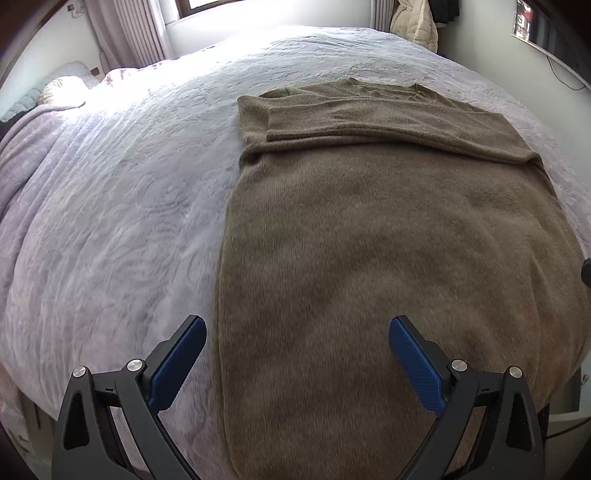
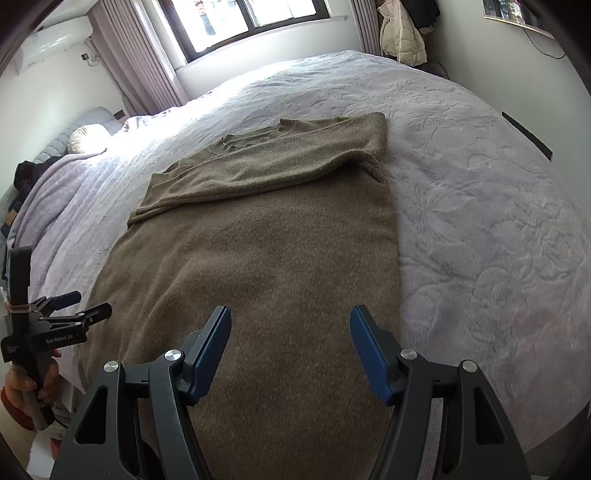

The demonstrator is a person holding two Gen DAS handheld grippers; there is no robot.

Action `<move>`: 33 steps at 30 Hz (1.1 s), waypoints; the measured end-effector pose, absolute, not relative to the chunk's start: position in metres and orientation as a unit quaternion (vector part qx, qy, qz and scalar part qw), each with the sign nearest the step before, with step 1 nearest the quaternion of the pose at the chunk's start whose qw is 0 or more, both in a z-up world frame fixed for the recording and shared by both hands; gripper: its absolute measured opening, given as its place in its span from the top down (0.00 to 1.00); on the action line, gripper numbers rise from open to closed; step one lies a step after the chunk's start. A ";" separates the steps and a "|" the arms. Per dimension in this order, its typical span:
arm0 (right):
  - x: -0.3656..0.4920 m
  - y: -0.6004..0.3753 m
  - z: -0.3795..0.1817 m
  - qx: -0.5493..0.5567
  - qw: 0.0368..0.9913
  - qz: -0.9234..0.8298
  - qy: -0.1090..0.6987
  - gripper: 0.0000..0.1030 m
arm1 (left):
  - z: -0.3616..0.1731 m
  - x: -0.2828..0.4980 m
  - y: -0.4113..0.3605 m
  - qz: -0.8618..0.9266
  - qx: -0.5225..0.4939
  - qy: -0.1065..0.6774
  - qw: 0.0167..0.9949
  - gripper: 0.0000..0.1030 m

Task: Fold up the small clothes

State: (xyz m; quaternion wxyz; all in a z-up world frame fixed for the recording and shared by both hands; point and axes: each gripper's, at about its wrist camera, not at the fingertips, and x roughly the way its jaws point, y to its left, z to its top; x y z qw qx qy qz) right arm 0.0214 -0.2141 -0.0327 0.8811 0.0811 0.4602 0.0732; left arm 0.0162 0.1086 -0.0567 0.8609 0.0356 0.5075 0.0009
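A pillow (image 2: 86,138) lies at the far left corner of the bed (image 1: 110,221), which is covered by a pale lilac bedspread (image 2: 480,221) with a raised pattern. The left gripper (image 1: 297,332) hangs over the near edge of the bed with its jaws spread wide and nothing between them; one blue pad (image 1: 177,365) is above the bedspread, the other above the left hem area of the sweater (image 1: 369,258). The brown sweater lies flat near the middle of the bed, hem toward the near edge, collar toward the far edge, with its sleeves (image 2: 258,166) folded across the chest. The right gripper (image 2: 290,332) is released too, jaws apart and empty, poised over the sweater's lower right part. A cream jacket (image 2: 400,35) hangs at the far right wall, beside the window (image 2: 251,18).
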 end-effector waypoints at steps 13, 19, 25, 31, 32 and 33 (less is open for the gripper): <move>-0.022 -0.206 -0.048 0.099 0.883 0.062 0.455 0.31 | -0.071 -0.032 0.117 0.012 0.010 0.513 0.858 0.03; -0.026 -0.197 -0.055 0.087 0.889 0.059 0.446 0.23 | -0.078 -0.038 0.123 0.014 -0.012 0.510 0.860 0.02; -0.029 -0.205 -0.059 0.128 0.891 0.062 0.431 0.21 | -0.081 -0.041 0.123 0.016 -0.016 0.505 0.863 0.02; -0.032 -0.215 -0.061 0.166 0.889 0.076 0.421 0.20 | -0.084 -0.042 0.122 0.017 -0.015 0.502 0.864 0.01; -0.031 -0.215 -0.060 0.168 0.888 0.078 0.420 0.20 | -0.085 -0.041 0.122 0.017 -0.016 0.502 0.864 0.01; -0.032 -0.216 -0.061 0.172 0.889 0.080 0.418 0.19 | -0.085 -0.041 0.122 0.016 -0.017 0.502 0.865 0.01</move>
